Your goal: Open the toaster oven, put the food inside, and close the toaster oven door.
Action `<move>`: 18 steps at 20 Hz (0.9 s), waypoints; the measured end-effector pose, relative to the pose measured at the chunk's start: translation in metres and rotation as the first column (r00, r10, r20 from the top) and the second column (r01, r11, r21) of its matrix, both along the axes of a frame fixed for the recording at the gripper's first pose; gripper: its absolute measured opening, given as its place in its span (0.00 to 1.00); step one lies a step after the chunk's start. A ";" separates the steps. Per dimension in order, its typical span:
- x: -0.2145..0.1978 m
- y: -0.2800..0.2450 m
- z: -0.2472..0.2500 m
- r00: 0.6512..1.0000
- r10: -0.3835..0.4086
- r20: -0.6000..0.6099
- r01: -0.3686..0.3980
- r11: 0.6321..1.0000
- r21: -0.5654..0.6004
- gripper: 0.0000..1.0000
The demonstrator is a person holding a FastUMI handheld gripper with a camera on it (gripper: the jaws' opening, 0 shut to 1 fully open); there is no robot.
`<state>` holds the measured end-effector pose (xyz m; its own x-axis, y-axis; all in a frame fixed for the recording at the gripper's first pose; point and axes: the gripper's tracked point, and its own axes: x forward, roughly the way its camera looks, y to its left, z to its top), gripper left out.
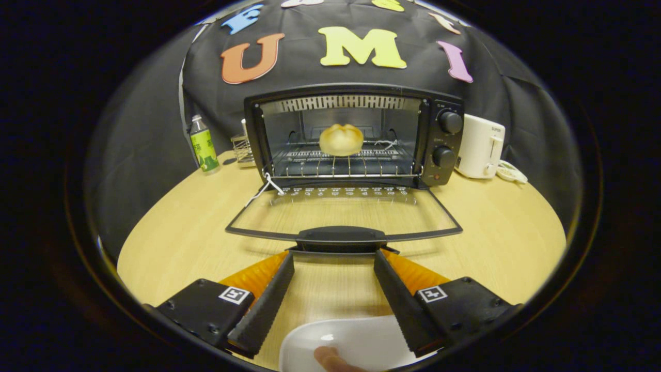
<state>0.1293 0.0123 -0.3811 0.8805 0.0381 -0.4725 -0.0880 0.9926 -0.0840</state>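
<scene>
A black toaster oven (439, 139) stands on the wooden table with its glass door (343, 214) folded down flat toward me. A round bread bun (341, 139) rests on the wire rack (343, 165) inside the oven. The door's black handle (341, 238) lies just ahead of my fingertips, a little above their level. My gripper (334, 254) is open, its fingers wide apart with nothing between them. Below the fingers sits a white plate (356, 341), and a person's fingertip (330, 357) touches its near rim.
A green bottle (203, 144) and a small wire holder (241, 147) stand left of the oven. A white kettle-like appliance (480, 147) and a white plug (511, 171) sit to its right. A white cord (266, 186) hangs at the door's left hinge.
</scene>
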 end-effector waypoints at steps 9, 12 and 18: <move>0.003 -0.001 -0.001 0.999 -0.022 -0.023 0.021 0.999 -0.039 1.00; 0.004 -0.001 0.000 0.999 -0.031 -0.044 0.030 0.999 -0.017 1.00; 0.004 0.001 0.012 0.997 -0.044 -0.057 0.044 0.999 -0.014 1.00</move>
